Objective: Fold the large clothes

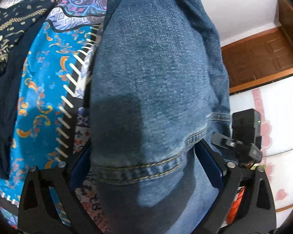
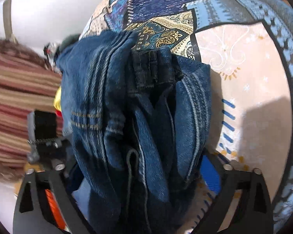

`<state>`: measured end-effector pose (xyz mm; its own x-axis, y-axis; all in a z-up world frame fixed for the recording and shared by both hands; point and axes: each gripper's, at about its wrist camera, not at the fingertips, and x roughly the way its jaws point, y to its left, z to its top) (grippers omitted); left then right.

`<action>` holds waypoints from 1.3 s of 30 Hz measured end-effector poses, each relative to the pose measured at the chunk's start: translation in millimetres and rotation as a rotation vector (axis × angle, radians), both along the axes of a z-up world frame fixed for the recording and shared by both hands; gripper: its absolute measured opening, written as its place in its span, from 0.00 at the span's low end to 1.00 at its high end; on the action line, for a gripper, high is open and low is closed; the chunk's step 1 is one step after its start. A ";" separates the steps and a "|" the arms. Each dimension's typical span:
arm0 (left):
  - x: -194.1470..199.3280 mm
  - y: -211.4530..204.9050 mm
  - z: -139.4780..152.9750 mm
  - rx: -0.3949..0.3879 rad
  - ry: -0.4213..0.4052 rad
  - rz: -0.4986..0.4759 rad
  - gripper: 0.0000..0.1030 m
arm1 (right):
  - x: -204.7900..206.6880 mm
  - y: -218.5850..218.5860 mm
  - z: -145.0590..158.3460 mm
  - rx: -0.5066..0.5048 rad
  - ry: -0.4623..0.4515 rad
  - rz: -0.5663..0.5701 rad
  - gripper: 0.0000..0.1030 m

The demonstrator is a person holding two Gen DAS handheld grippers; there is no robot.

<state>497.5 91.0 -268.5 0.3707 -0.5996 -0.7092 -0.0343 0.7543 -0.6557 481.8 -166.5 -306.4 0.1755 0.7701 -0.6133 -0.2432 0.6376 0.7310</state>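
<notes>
A pair of blue denim jeans (image 1: 156, 78) fills the left wrist view, its stitched hem running across between the fingers. My left gripper (image 1: 146, 167) is shut on the jeans near that hem. In the right wrist view the same jeans (image 2: 130, 117) hang bunched and folded lengthwise, with a dark waistband part at the top. My right gripper (image 2: 138, 177) is shut on this bunched denim, which hides the fingertips. The other gripper shows in the left wrist view at right (image 1: 244, 136) and in the right wrist view at left (image 2: 43, 134).
A patterned bedspread lies below: bright blue with orange motifs (image 1: 43, 89), and peach with blue borders (image 2: 244, 89). A dark navy garment with gold print (image 1: 7, 39) lies at far left. A striped blanket (image 2: 15, 101), a wooden door (image 1: 263, 58) and white wall stand beyond.
</notes>
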 end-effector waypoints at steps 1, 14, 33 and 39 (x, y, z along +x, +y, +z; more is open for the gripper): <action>-0.5 -0.9 0.6 -0.011 -0.001 0.006 0.90 | -1.1 0.0 0.8 0.006 0.006 -0.011 0.82; -54.7 16.3 71.5 0.020 -0.126 0.059 0.49 | -34.1 24.2 72.6 -0.074 -0.142 -0.007 0.37; -107.5 178.9 197.0 0.172 -0.385 0.231 0.49 | -31.1 189.0 166.5 0.088 -0.373 0.106 0.37; -81.3 226.2 139.3 0.160 -0.264 0.258 0.48 | -5.2 236.6 115.1 0.036 -0.282 0.123 0.37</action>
